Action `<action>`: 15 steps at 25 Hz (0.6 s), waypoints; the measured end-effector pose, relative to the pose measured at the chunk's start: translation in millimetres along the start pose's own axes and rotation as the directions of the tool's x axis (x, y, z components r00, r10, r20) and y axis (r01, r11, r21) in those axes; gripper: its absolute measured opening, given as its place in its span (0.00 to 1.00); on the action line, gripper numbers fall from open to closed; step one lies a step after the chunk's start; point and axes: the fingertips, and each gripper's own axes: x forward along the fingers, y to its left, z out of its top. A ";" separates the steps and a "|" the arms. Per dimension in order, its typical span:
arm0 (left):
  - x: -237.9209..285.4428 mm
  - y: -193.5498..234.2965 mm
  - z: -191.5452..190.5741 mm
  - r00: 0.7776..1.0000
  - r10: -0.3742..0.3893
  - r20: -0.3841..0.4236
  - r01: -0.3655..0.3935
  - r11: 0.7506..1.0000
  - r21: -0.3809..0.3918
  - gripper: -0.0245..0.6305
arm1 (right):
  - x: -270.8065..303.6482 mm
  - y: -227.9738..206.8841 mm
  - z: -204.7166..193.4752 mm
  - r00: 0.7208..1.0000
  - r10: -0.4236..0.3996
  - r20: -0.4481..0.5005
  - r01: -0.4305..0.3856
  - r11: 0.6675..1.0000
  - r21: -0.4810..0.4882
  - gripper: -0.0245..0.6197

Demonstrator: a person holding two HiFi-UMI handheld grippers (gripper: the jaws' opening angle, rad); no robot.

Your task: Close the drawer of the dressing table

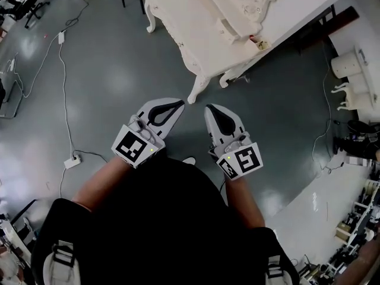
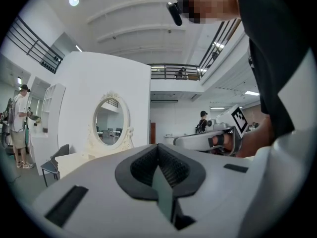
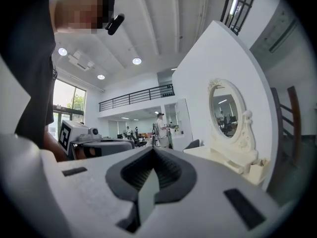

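Dressing table point(image 1: 202, 40) stands ahead across the floor, well apart from both grippers, its length slanting rightward. What looks like its open drawer point(image 1: 259, 43) juts at the right end, nearer the right gripper point(image 1: 212, 108). That and the left gripper point(image 1: 176, 104) have jaws together, empty.

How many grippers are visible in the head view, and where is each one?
2. The left gripper is at centre left and the right gripper at centre right, side by side over the grey floor, both short of the white dressing table. None seems hidden.
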 end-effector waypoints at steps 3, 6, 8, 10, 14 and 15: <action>-5.5 26.5 0.2 1.000 -0.009 0.002 0.009 1.000 0.002 0.03 | 25.3 2.3 1.4 1.000 -0.010 -0.001 0.010 1.000 -0.001 0.04; -12.8 52.3 3.4 1.000 -0.020 0.009 0.020 1.000 0.002 0.03 | 52.3 8.4 4.5 1.000 -0.017 -0.007 0.017 1.000 -0.008 0.04; -17.2 70.3 4.4 1.000 -0.024 0.015 0.024 1.000 -0.004 0.03 | 70.6 11.8 5.9 1.000 -0.022 -0.007 0.022 1.000 -0.010 0.04; -21.2 87.9 3.8 0.999 -0.028 0.018 0.028 1.000 -0.007 0.03 | 87.8 14.9 6.4 1.000 -0.028 -0.007 0.028 1.000 -0.012 0.04; -30.7 117.7 0.2 0.999 -0.041 0.011 0.041 0.999 -0.005 0.03 | 117.1 22.5 5.3 0.999 -0.048 -0.016 0.048 0.999 -0.010 0.04; -33.7 124.4 0.2 0.999 -0.046 0.012 0.046 0.999 -0.005 0.03 | 123.7 24.5 5.6 0.998 -0.054 -0.017 0.054 0.998 -0.011 0.04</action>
